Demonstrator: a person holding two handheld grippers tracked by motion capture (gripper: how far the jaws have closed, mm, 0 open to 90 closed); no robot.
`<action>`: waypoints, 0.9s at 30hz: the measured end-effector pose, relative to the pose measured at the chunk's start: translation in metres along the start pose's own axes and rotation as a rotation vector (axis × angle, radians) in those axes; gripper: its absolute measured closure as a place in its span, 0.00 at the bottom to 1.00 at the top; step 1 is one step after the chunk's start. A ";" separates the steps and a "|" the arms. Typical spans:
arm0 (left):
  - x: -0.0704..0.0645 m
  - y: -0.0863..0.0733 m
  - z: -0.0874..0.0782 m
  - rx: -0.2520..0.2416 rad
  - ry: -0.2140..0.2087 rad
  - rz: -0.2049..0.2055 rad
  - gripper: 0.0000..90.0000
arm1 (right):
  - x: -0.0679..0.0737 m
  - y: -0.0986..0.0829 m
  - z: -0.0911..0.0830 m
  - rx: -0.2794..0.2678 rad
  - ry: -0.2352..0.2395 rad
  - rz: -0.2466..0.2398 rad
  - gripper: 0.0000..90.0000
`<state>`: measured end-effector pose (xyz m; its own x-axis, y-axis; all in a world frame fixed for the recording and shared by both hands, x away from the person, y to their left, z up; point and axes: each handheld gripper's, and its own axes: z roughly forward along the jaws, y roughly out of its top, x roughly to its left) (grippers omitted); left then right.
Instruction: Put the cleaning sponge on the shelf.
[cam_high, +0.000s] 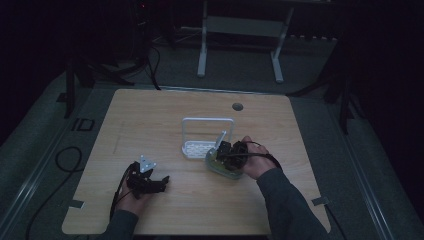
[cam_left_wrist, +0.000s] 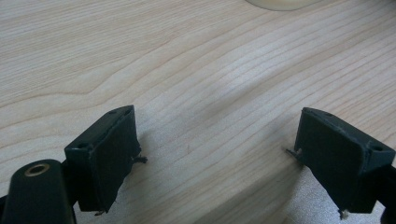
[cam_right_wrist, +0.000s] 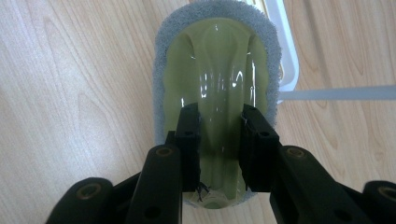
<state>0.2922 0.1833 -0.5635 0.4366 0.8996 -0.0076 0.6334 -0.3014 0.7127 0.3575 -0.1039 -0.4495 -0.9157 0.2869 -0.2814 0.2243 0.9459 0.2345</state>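
Only right hand-held gripper (cam_right_wrist: 219, 140) around scrubber (cam_right_wrist: 217, 60).

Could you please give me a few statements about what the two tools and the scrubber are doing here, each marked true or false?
1. The right tool grips the green scrubber by its raised handle. True.
2. The left tool holds the white rack. False: its jaws stand open over bare table.
3. The scrubber lies beside a white rack. True.
4. The scrubber's grey pad faces up. False: the pad faces the table; the glossy green top faces up.
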 end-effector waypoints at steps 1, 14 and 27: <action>0.000 0.000 0.000 0.000 0.000 0.000 0.15 | 0.000 0.001 0.000 0.001 -0.001 -0.005 0.80; 0.000 0.000 0.000 0.000 0.000 0.000 0.15 | -0.001 0.011 0.000 -0.013 -0.015 -0.046 0.80; 0.000 0.000 0.000 0.001 -0.001 0.002 0.15 | -0.002 0.025 0.001 -0.011 -0.025 -0.094 0.80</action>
<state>0.2923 0.1833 -0.5634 0.4384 0.8988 -0.0072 0.6333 -0.3032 0.7121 0.3648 -0.0810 -0.4439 -0.9239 0.2008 -0.3258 0.1341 0.9672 0.2158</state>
